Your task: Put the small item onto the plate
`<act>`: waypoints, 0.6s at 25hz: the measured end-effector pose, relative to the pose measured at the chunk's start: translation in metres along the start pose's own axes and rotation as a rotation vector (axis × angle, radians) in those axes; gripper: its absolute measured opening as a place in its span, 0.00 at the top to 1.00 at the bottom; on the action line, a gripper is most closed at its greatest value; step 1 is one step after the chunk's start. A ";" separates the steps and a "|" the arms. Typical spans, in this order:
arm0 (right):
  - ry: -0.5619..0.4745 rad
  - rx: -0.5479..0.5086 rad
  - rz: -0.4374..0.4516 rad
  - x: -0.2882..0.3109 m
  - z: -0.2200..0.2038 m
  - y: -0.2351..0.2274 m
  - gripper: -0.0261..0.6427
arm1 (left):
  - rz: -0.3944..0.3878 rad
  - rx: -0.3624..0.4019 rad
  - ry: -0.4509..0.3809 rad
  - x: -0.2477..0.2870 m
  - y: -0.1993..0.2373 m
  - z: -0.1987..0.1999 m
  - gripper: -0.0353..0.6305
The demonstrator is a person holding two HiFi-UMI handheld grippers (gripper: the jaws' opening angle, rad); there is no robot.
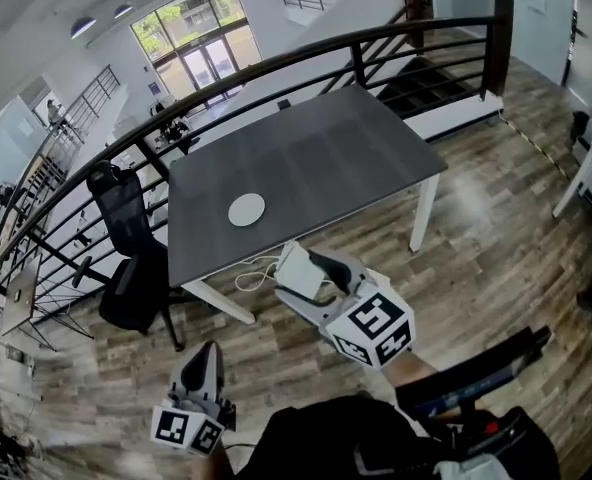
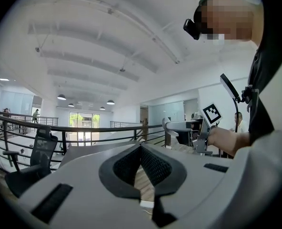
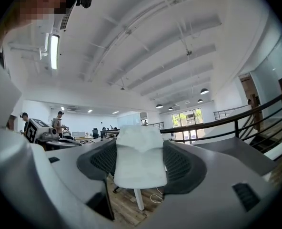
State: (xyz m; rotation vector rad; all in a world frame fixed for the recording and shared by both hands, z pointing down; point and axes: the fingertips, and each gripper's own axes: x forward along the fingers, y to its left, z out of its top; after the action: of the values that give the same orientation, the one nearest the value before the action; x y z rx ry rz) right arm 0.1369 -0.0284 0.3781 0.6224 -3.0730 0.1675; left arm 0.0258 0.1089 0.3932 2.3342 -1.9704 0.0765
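Daylight from the tall windows [image 1: 191,28] and round ceiling lamps [image 2: 61,97] makes the scene bright, with soft shadows only. Every view bends strongly toward its black corners. The white item [image 3: 140,161] near the lens looks slightly unfocused.

The right claw [image 3: 141,151] is gripping a pale white, soft-looking rectangular block [image 3: 140,168] between its two black ribbed pads [image 3: 180,163]. The block is standing upright and rising above the jaw tips. Behind, at right, a dark grey flat-topped bench [image 3: 238,150] is extending toward a black metal railing [image 3: 236,120]. Two people [image 3: 60,120] are standing far off at left.
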 end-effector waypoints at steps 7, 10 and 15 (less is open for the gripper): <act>0.018 0.016 -0.037 0.027 -0.012 -0.034 0.50 | -0.056 -0.015 0.029 0.038 0.022 -0.009 0.94; 0.019 0.012 -0.072 0.057 -0.016 -0.044 0.50 | -0.081 -0.009 0.012 0.058 0.058 -0.010 0.94; 0.026 0.003 -0.123 0.094 -0.009 -0.046 0.50 | -0.108 -0.030 -0.024 0.079 0.112 -0.004 0.94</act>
State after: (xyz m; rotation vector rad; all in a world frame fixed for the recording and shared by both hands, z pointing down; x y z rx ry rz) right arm 0.0677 -0.1060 0.3936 0.8002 -2.9983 0.1772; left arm -0.0712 0.0134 0.4081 2.4279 -1.8388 0.0127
